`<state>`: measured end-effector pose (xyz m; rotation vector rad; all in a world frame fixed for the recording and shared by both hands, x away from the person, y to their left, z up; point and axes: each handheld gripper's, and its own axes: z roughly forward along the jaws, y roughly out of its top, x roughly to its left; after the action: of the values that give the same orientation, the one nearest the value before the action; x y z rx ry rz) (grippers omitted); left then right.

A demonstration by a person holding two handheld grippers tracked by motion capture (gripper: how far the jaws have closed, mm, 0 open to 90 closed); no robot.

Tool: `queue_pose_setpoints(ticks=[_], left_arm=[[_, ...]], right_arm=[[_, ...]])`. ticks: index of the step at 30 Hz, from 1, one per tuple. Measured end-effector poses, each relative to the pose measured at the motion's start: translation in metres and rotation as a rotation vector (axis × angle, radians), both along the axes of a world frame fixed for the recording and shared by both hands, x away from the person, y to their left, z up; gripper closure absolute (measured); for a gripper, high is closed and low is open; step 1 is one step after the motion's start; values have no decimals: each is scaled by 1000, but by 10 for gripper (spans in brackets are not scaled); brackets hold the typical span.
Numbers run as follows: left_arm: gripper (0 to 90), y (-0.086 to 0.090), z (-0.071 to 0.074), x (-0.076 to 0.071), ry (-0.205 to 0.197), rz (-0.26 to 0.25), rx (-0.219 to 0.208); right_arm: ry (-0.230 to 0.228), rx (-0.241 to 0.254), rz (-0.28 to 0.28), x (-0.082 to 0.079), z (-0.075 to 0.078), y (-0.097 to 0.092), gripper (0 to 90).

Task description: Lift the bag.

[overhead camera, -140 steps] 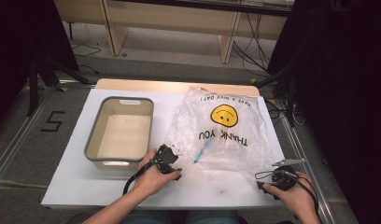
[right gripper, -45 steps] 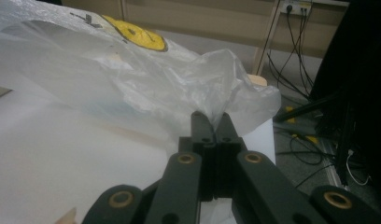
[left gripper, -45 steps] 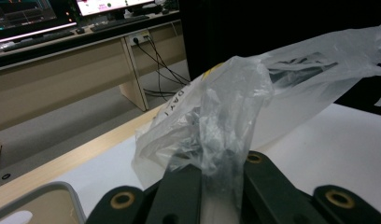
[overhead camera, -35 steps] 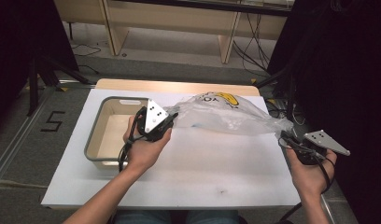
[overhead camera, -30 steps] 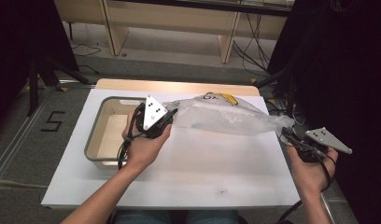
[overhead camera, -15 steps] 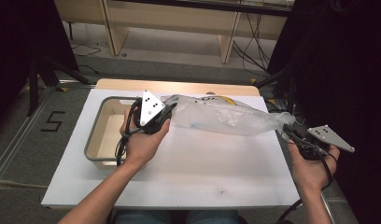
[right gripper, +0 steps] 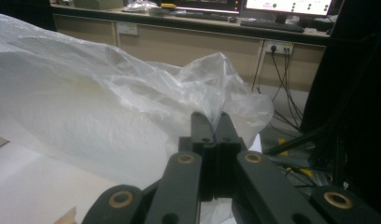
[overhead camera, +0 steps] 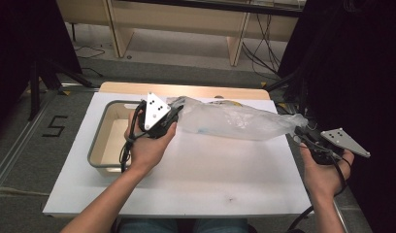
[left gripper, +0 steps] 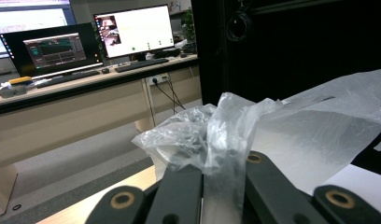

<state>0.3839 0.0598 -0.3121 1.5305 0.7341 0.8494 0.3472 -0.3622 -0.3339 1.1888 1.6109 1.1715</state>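
A clear plastic bag hangs stretched above the white table, held at both ends. My left gripper is shut on the bag's left end, over the tray's right side; in the left gripper view crumpled film is pinched between the jaws. My right gripper is shut on the bag's right end past the table's right edge; in the right gripper view the film bunches at the closed fingertips. Something small and blue shows faintly inside the bag, along with a yellow print.
A beige tray with a grey rim sits on the table's left side, under the left hand. A wooden board runs along the table's far edge. Desks with lit monitors stand beyond, and black curtains hang at the right.
The bag was lying flat on the table earlier and is now lifted and stretched between the grippers. Over the last second the left gripper shifted slightly left toward the tray.
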Motion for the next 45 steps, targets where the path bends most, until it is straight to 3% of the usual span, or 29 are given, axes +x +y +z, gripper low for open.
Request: queue_pose_setpoints(ticks=[12,32,45], left_arm=[[893,0,2,1,-21,-4,-16],[893,-6,27,-3,-96,-24,-72],[893,-5,25,7,-84,3,-75]], right_arm=[[9,2,2,1,-3,1,900],[-5,1,4,0,0,2,900],[-16,5,5,2,2,3,900]])
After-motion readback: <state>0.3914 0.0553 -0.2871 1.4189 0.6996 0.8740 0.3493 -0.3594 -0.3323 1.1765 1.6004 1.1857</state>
